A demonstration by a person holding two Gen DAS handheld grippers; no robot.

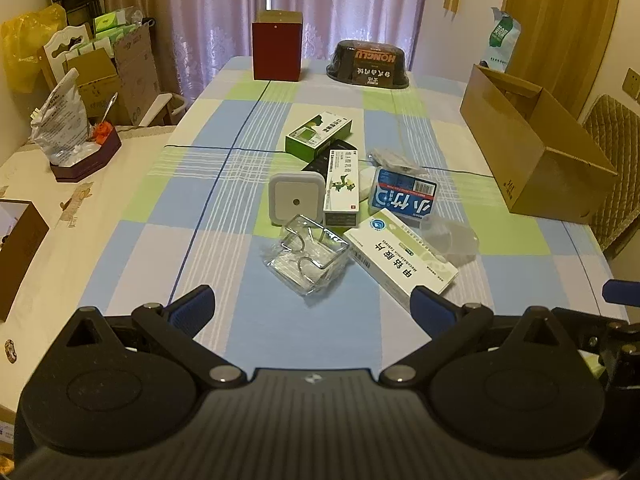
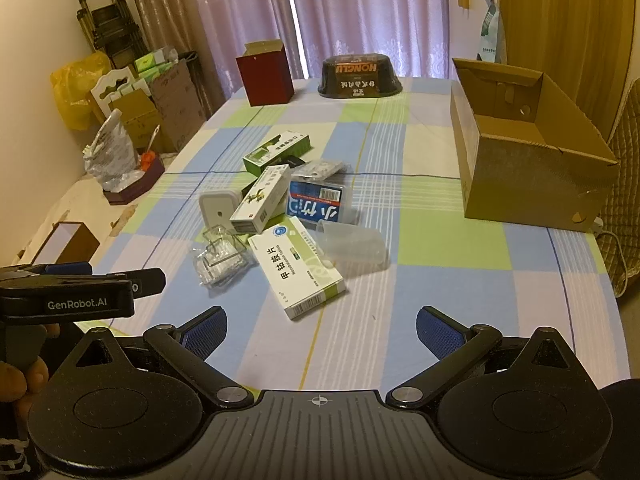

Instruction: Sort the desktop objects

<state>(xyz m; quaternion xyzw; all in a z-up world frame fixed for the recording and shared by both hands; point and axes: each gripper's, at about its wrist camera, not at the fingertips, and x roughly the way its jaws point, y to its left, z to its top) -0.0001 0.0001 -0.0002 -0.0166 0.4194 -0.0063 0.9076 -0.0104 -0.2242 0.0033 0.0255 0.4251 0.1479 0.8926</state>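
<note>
A heap of small items lies mid-table: a white and green tablet box (image 1: 400,256) (image 2: 296,266), a clear plastic packet with metal rings (image 1: 308,258) (image 2: 220,258), a white square night light (image 1: 295,200) (image 2: 216,208), a tall white box with a lizard picture (image 1: 341,188) (image 2: 260,198), a green box (image 1: 318,135) (image 2: 276,152), a blue floss case (image 1: 404,194) (image 2: 318,200) and a clear cup (image 1: 452,240) (image 2: 352,246). My left gripper (image 1: 314,312) is open just short of the heap. My right gripper (image 2: 322,330) is open too, nothing between its fingers.
An open cardboard box (image 1: 532,148) (image 2: 528,160) stands at the table's right edge. A dark red box (image 1: 277,51) (image 2: 265,76) and a black bowl pack (image 1: 370,65) (image 2: 359,76) sit at the far end. A second table with clutter (image 1: 76,148) lies left. The left gripper body (image 2: 68,292) shows, held by a hand.
</note>
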